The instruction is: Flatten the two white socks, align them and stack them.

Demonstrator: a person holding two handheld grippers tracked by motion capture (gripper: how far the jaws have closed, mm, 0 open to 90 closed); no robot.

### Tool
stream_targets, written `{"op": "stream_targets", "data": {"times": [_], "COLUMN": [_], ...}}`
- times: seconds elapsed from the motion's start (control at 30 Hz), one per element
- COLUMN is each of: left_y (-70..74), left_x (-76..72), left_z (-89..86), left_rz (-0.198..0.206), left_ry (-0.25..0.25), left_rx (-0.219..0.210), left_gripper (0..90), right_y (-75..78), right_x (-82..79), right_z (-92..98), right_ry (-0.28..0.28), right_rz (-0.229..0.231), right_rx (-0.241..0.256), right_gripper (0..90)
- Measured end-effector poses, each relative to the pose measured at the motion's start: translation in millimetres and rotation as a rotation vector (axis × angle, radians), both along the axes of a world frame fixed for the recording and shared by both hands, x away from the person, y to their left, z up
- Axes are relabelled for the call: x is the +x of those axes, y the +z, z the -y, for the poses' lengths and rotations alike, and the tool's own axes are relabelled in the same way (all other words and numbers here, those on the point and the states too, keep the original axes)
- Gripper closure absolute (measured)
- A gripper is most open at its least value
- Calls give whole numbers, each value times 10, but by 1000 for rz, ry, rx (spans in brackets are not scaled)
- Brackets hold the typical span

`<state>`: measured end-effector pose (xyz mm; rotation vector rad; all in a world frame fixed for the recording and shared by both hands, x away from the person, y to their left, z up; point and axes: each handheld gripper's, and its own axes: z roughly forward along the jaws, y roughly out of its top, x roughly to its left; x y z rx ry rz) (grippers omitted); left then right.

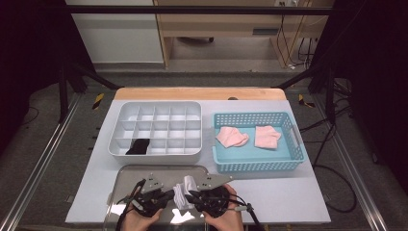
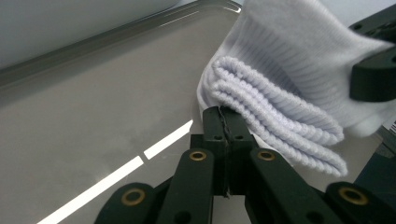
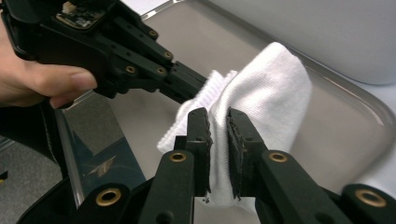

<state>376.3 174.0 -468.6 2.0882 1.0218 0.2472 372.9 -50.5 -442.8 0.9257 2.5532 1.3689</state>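
One white sock (image 1: 185, 193) lies folded over one metal tray (image 1: 126, 174). Two pink socks sit in one blue basket (image 1: 297, 149): one at its left (image 1: 231, 136) and one at its right (image 1: 267, 136). One black sock (image 1: 138, 146) fills a cell of one white divided organizer (image 1: 159, 105). Two black grippers: left gripper (image 1: 166, 195), right gripper (image 1: 192, 193).

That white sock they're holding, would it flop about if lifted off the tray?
Probably: the white sock is soft ribbed knit, folded in loose layers, so free ends should droop. It looks light. Both grippers pinch it, and the fabric dents between the right gripper fingers.
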Motion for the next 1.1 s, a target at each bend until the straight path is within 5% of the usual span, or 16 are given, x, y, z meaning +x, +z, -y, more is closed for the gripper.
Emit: {"op": "stream_targets", "data": {"times": [0.17,0.5,0.77,0.87,1.1], "left_y": [4,201,280,329,385], "left_x": [19,113,175,192,208], "left_z": [-29,-245,-274,-243,-88], "left_rz": [2,45,75,108,117], "left_ry": [10,71,68,49,8], "left_rx": [-4,-94,-116,-124,-132], "left_gripper": [885,871,842,797,592], "right_y": [-37,-122,-150,-170,-185], "right_x": [10,21,14,8,-18], "right_z": [-98,-187,-254,-253,-277], "right_ry": [21,35,39,35,37], "right_rz": [-6,-10,-6,-12,1], "right_rx": [-15,-32,-46,-38,-44], "right_gripper": [804,783,782,782,773]}}
